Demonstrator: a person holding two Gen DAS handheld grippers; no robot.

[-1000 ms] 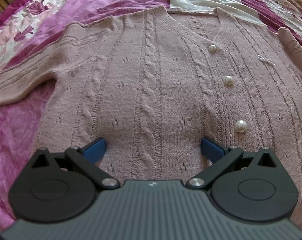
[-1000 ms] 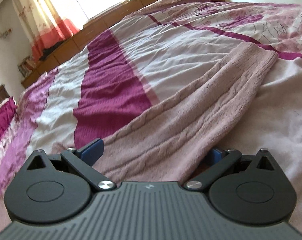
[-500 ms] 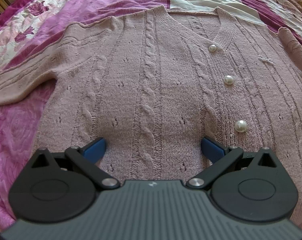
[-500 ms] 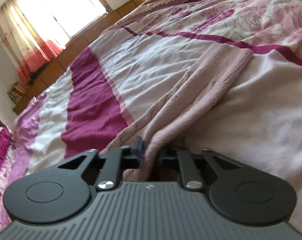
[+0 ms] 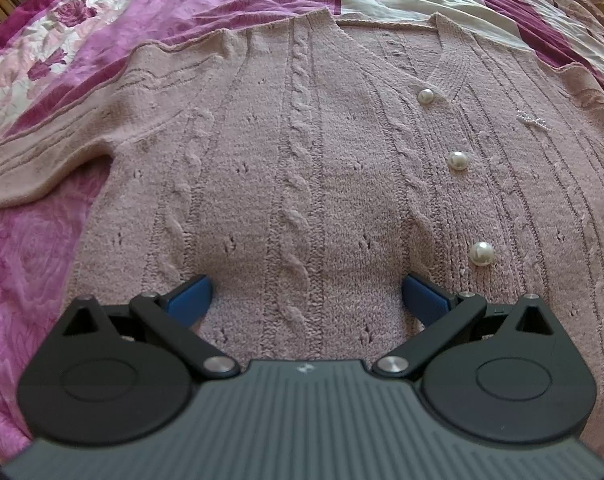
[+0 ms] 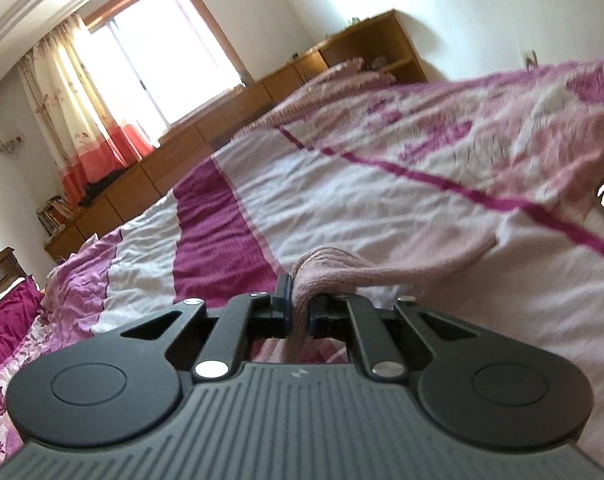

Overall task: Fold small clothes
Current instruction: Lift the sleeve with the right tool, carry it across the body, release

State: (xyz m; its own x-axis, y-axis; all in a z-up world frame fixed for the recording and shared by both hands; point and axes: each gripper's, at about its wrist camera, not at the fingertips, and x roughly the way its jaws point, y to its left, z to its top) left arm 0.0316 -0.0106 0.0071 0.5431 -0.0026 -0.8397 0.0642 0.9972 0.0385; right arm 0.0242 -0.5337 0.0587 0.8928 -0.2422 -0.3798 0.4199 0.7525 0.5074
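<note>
A dusty-pink cable-knit cardigan [image 5: 302, 152] with pearl buttons [image 5: 458, 160] lies flat, front up, on the bed. Its one sleeve [image 5: 42, 168] runs off to the left. My left gripper [image 5: 305, 292] is open, its blue pads [image 5: 190, 294] resting on the knit near the hem. My right gripper [image 6: 300, 300] is shut on the other pink sleeve [image 6: 401, 264] and holds it lifted off the bedspread; the sleeve trails to the right.
The bed has a magenta, pink and white floral bedspread [image 6: 341, 184]. Wooden cabinets [image 6: 206, 128] and a curtained window [image 6: 150, 60] stand beyond the bed. A folded pink knit [image 6: 341, 76] lies at the far end of the bed.
My right gripper closed on the sleeve and lifted it off the bed, tilting the view upward. The left gripper has stayed still and open on the cardigan.
</note>
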